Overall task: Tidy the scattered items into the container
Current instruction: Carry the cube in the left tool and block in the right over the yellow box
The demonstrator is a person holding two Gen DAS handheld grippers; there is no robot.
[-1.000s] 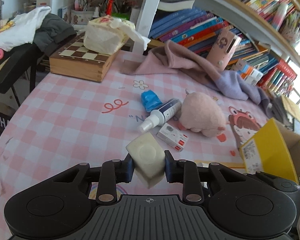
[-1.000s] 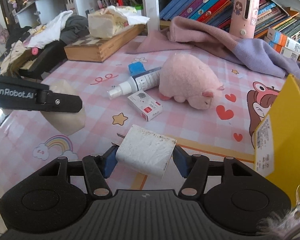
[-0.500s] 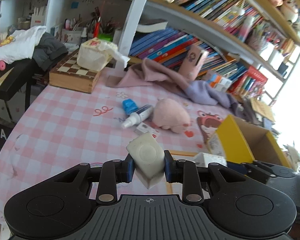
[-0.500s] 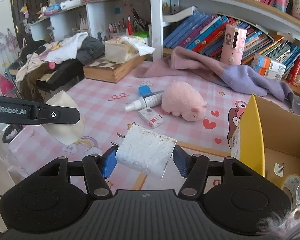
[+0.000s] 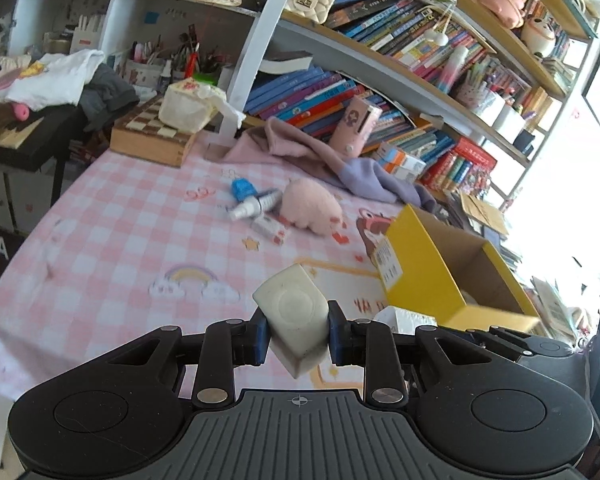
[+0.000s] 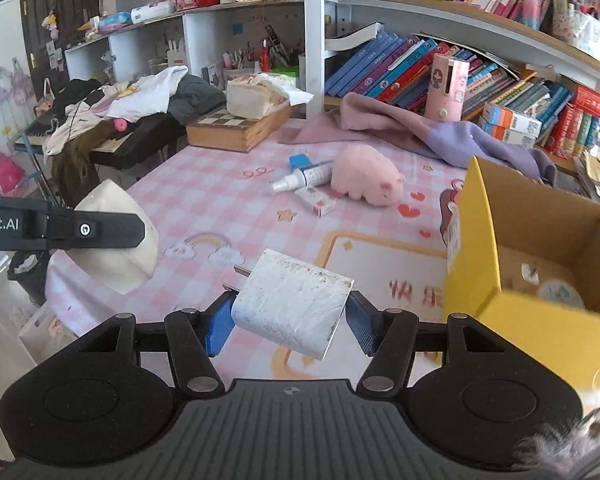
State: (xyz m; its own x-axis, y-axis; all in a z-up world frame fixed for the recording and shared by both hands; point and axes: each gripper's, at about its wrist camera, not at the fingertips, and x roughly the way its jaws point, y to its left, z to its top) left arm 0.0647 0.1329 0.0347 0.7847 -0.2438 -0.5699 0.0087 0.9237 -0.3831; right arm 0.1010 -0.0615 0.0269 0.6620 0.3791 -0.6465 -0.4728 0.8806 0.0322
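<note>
Your left gripper [image 5: 296, 334] is clamped on a cream block [image 5: 294, 312] above the near edge of the desk [image 5: 112, 248], while your right gripper [image 6: 288, 322], beside it and nearer the right edge, pinches a white charger [image 6: 292, 304].
</note>
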